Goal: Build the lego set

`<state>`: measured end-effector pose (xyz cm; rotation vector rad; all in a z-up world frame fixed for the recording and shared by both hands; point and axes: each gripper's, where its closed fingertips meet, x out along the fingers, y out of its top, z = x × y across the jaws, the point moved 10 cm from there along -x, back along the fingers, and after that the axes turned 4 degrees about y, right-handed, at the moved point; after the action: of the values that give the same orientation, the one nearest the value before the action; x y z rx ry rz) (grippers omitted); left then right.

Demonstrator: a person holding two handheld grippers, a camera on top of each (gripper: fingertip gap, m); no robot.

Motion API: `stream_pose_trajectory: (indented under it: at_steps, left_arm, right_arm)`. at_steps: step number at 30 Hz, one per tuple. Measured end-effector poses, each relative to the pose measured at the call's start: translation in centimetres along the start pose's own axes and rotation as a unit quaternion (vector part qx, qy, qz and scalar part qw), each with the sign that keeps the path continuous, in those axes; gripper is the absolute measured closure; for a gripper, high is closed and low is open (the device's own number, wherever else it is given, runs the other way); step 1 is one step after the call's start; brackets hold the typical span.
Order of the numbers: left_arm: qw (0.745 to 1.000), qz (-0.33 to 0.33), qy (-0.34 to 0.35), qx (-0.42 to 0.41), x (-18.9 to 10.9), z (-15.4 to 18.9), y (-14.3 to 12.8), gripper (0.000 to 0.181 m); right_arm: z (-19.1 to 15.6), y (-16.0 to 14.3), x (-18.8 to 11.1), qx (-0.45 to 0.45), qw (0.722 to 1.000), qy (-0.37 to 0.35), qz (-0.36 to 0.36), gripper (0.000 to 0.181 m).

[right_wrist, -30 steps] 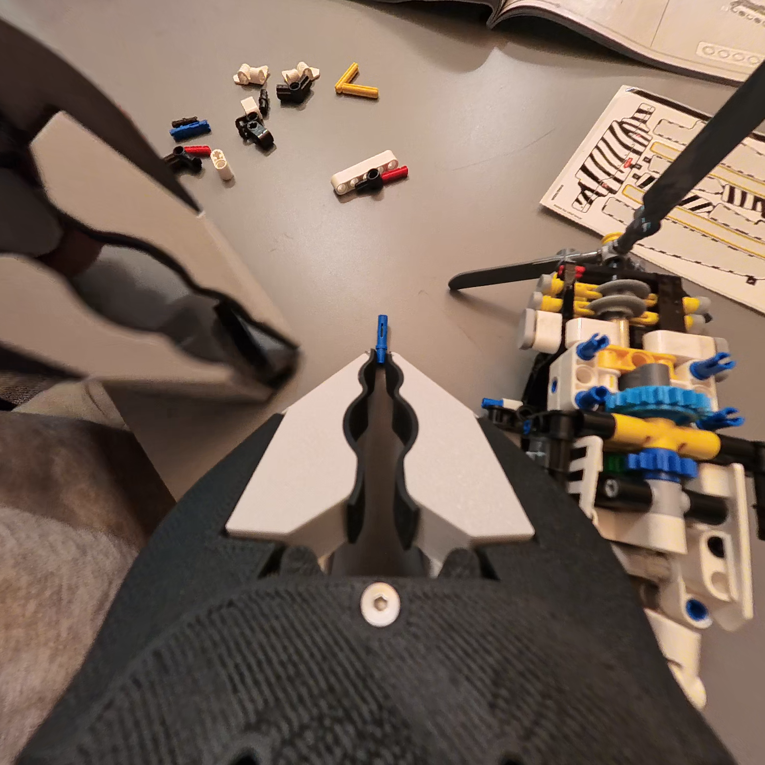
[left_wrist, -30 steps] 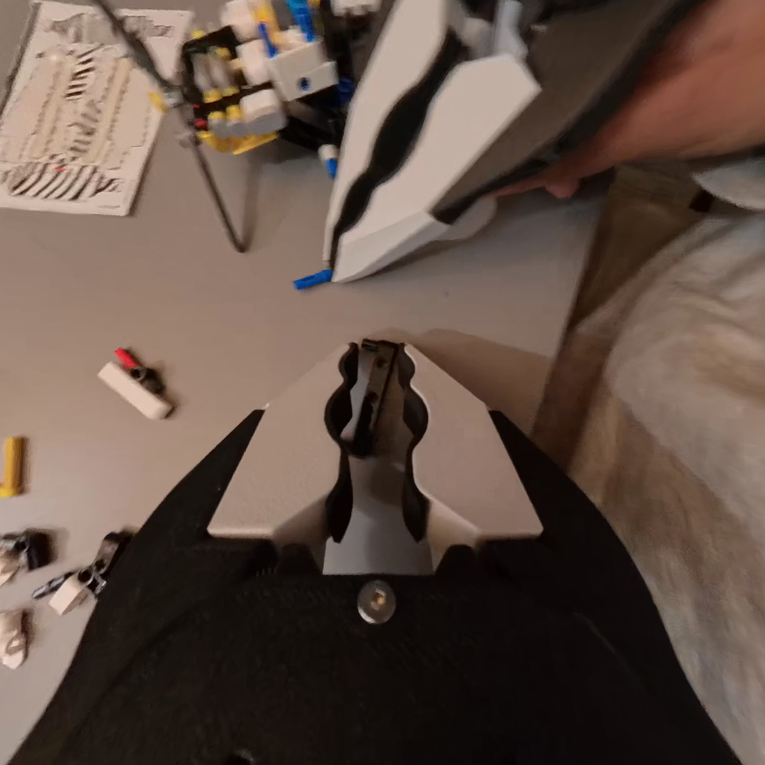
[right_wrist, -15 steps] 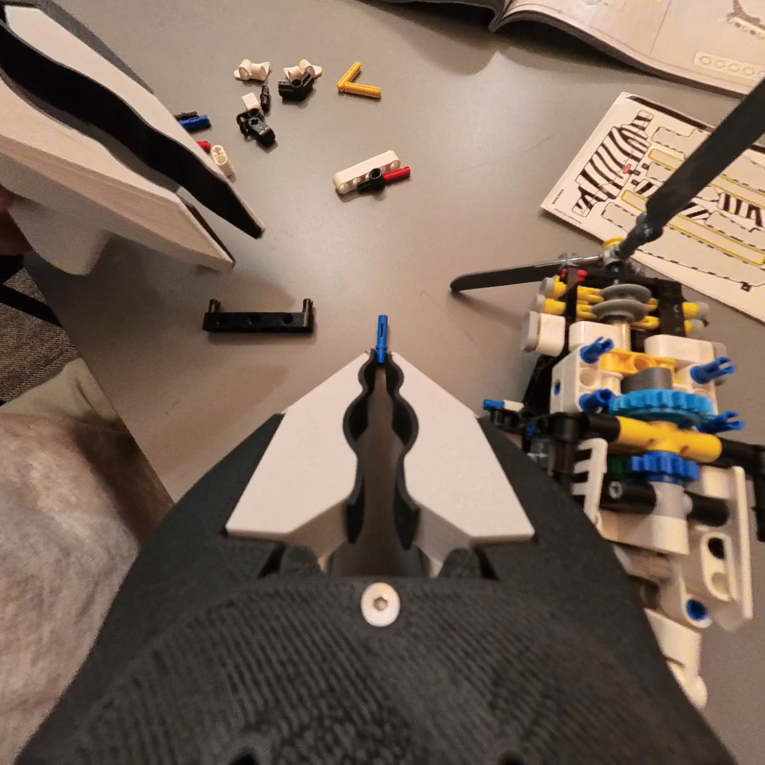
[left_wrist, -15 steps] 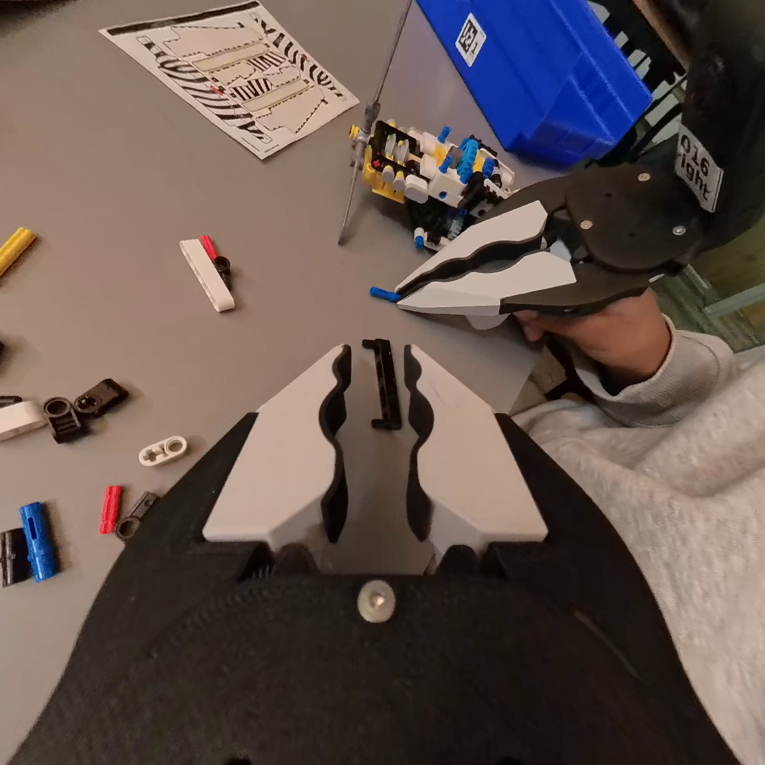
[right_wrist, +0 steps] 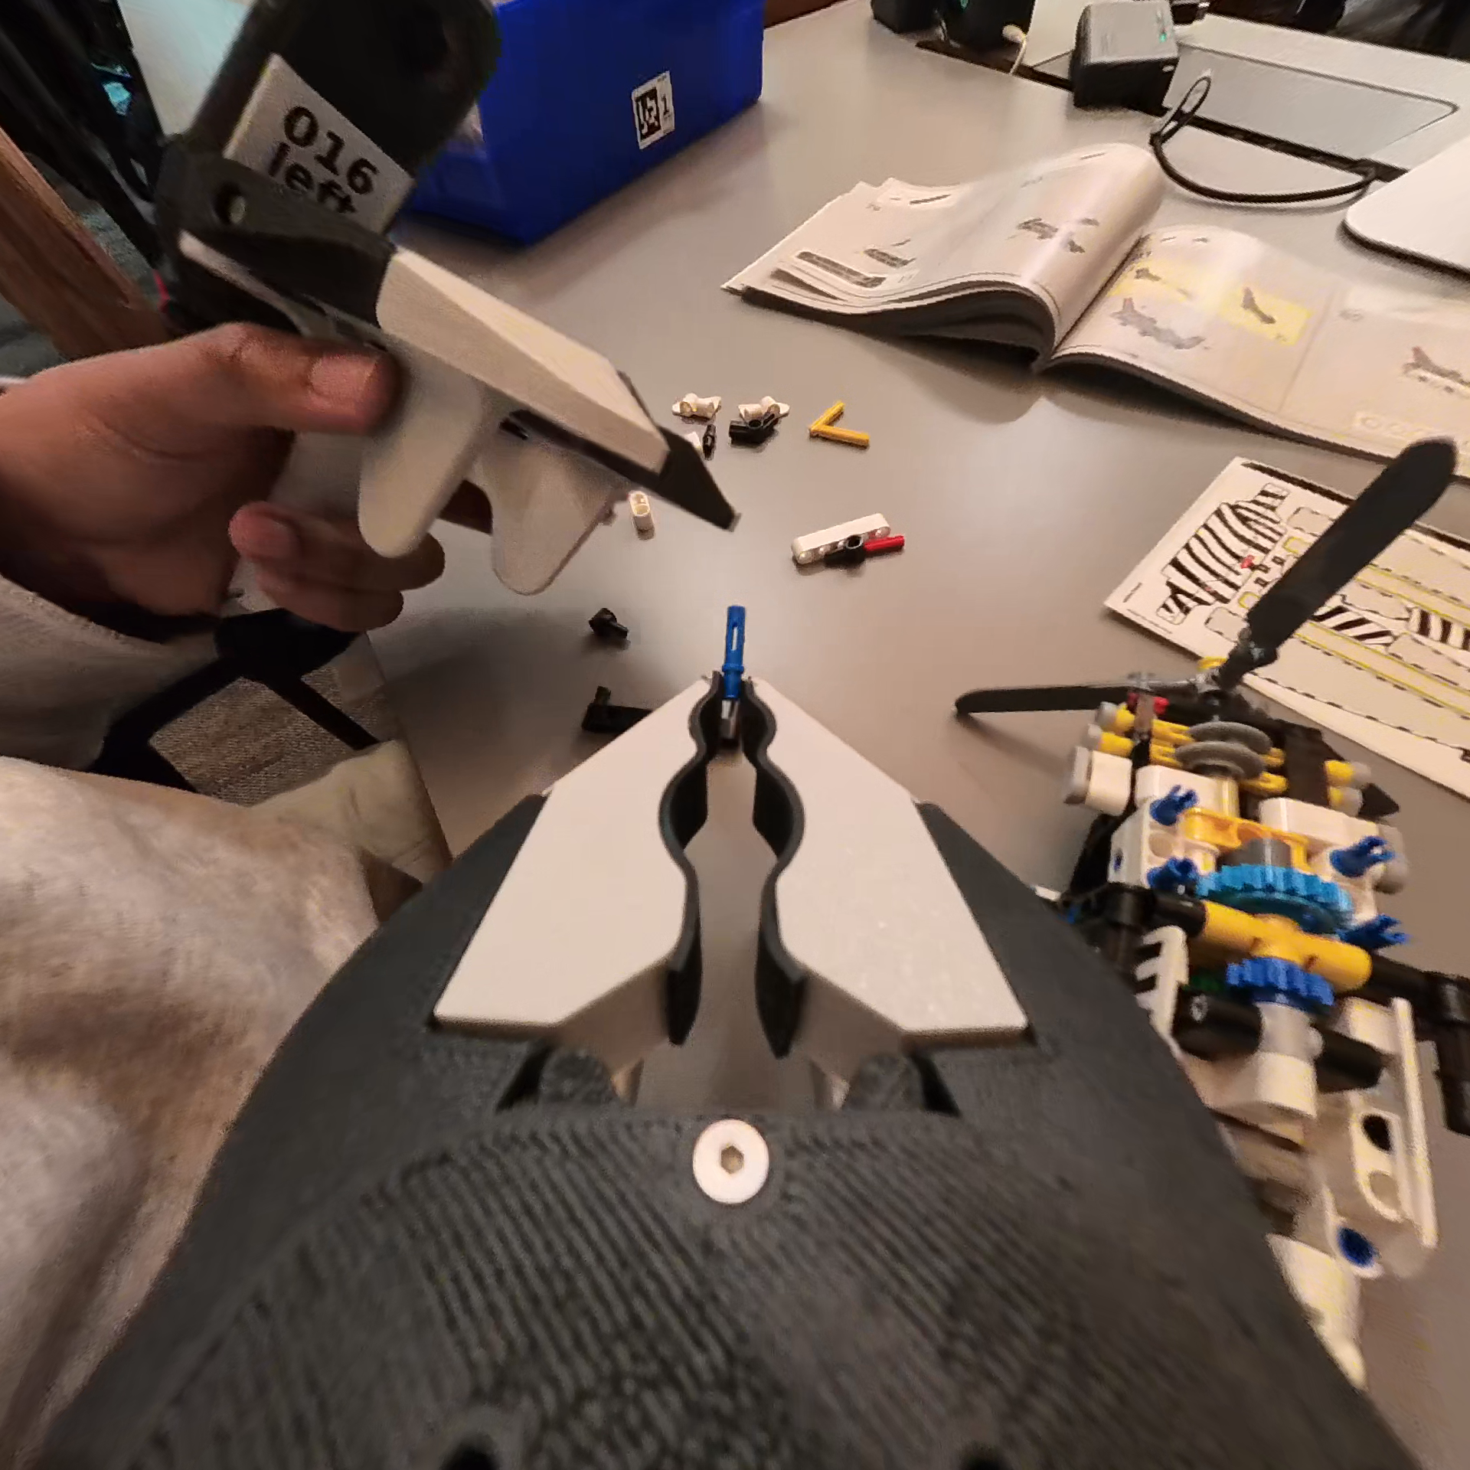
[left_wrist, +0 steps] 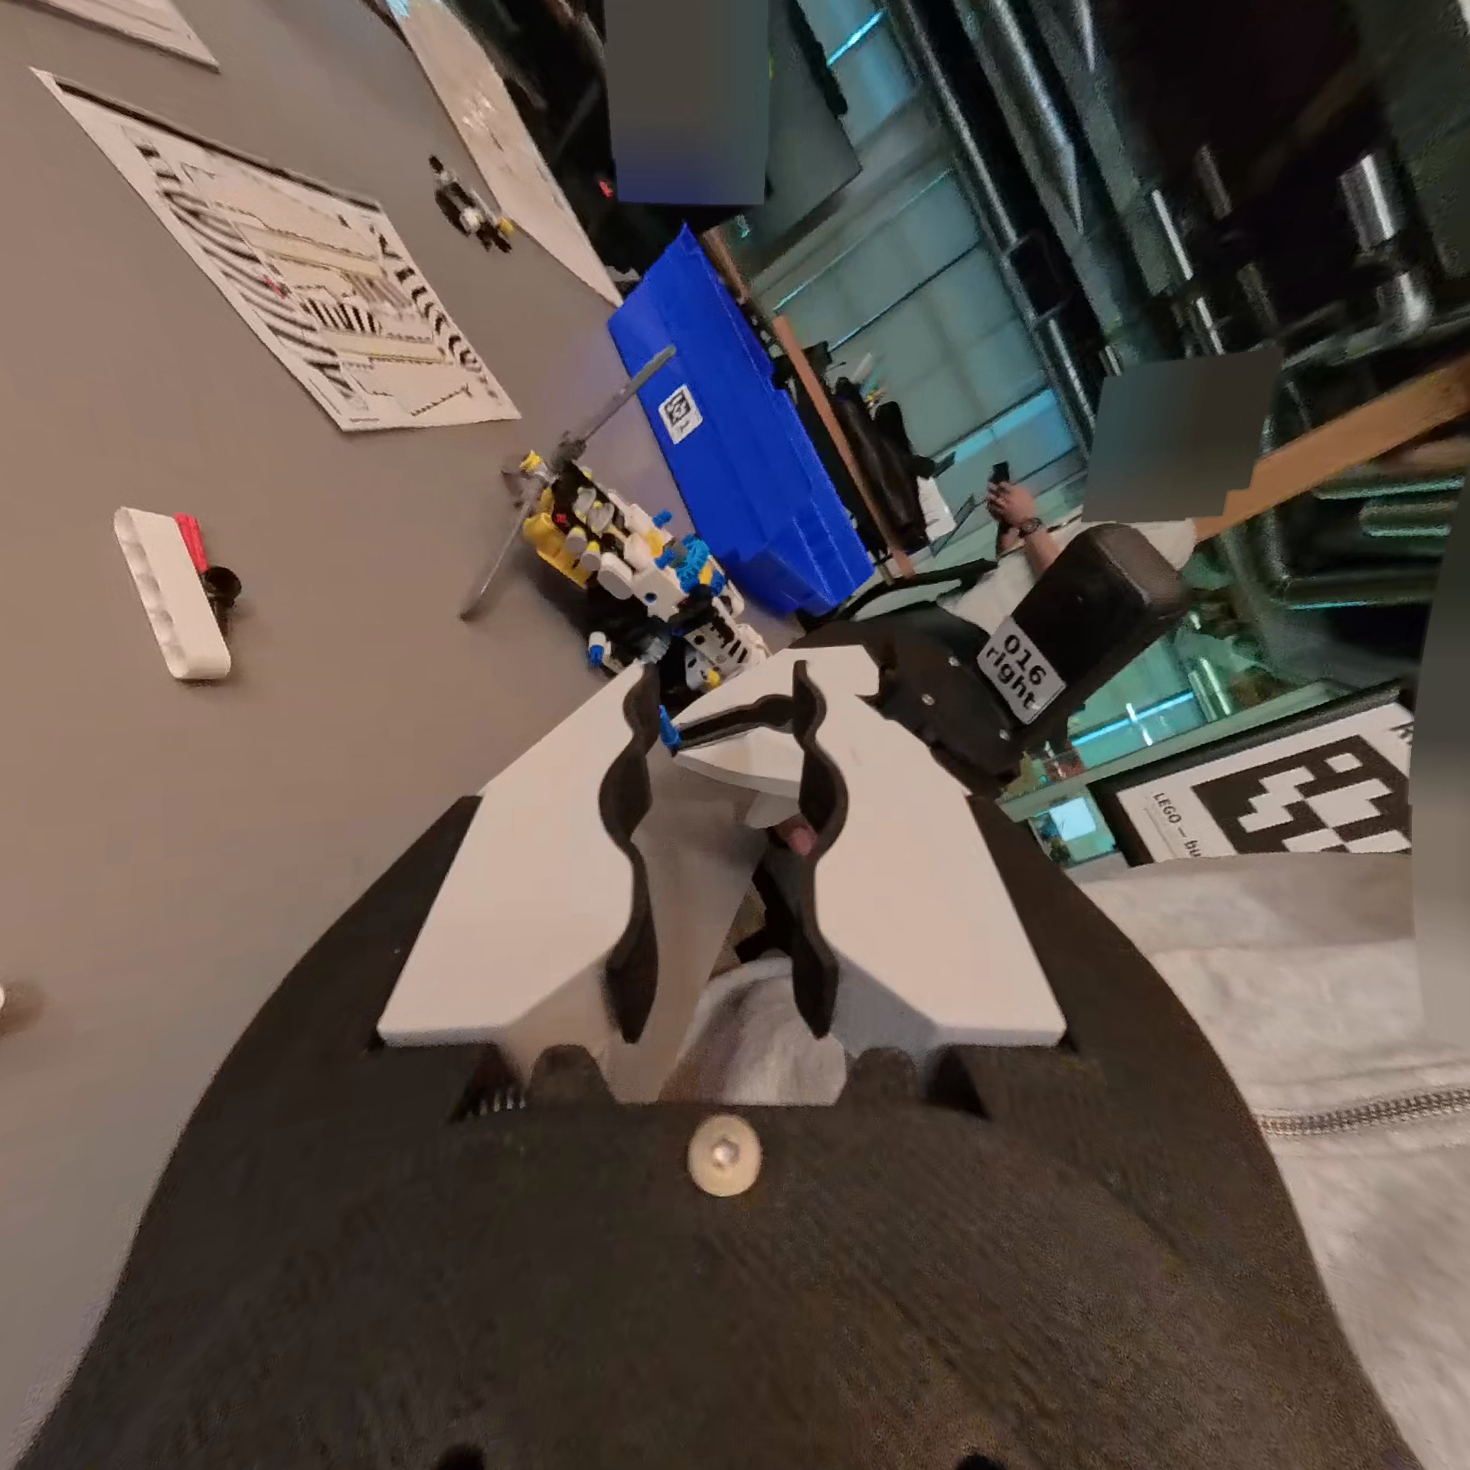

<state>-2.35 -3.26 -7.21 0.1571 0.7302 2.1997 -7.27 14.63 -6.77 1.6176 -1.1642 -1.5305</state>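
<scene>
My right gripper [right_wrist: 730, 701] is shut on a small blue pin [right_wrist: 733, 643] that sticks out past its tips, above the grey table [right_wrist: 915, 636]. My left gripper [left_wrist: 720, 688] is open and empty, lifted and tilted; it also shows in the right wrist view [right_wrist: 557, 414], held by a hand at the upper left. Black piece ends [right_wrist: 604, 710] lie on the table just left of my right gripper's tip. The partly built model [right_wrist: 1241, 899] with black rotor blades lies at the right; it also shows in the left wrist view [left_wrist: 636, 573].
A white beam [right_wrist: 843, 541] with a red pin and several small loose parts [right_wrist: 740, 414] lie mid-table. An open instruction booklet [right_wrist: 1074, 262] and a sticker sheet [right_wrist: 1312, 573] lie behind. A blue bin [right_wrist: 604, 103] stands at the back. The table edge runs along the left. Only a small space, under 4 cm, lies between the two pairs of fingers.
My left gripper opened and left the black beam on the table, then rose and tilted toward the right gripper. My right gripper still holds the blue pin and has lifted slightly.
</scene>
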Motion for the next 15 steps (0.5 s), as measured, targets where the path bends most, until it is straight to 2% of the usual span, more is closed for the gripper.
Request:
stream_pose_trajectory:
  at_steps: [3,5,11,13,15]
  left_arm:
    - [0.999,-0.039,0.02,0.009,0.8,0.0,-0.3,0.142]
    - [0.999,-0.043,0.016,0.01,1.1,0.3,-0.4,0.143]
    - [0.999,-0.031,-0.026,-0.009,1.3,0.7,-0.6,0.161]
    - [0.999,-0.033,-0.028,-0.012,1.2,0.6,-0.7,0.163]
    - [0.999,-0.029,-0.034,-0.012,1.1,0.6,-0.9,0.174]
  right_arm:
    - [-0.2,0.1,0.0,-0.003,1.0,0.011,0.012,0.18]
    - [-0.6,0.3,-0.1,-0.014,0.999,0.017,0.024,0.18]
    - [-1.1,0.9,-0.8,-0.058,0.997,-0.008,0.043,0.18]
    - [-1.2,1.0,-1.0,-0.062,0.997,-0.005,0.054,0.18]
    - [-1.4,1.2,-1.2,-0.067,0.995,0.009,0.074,0.179]
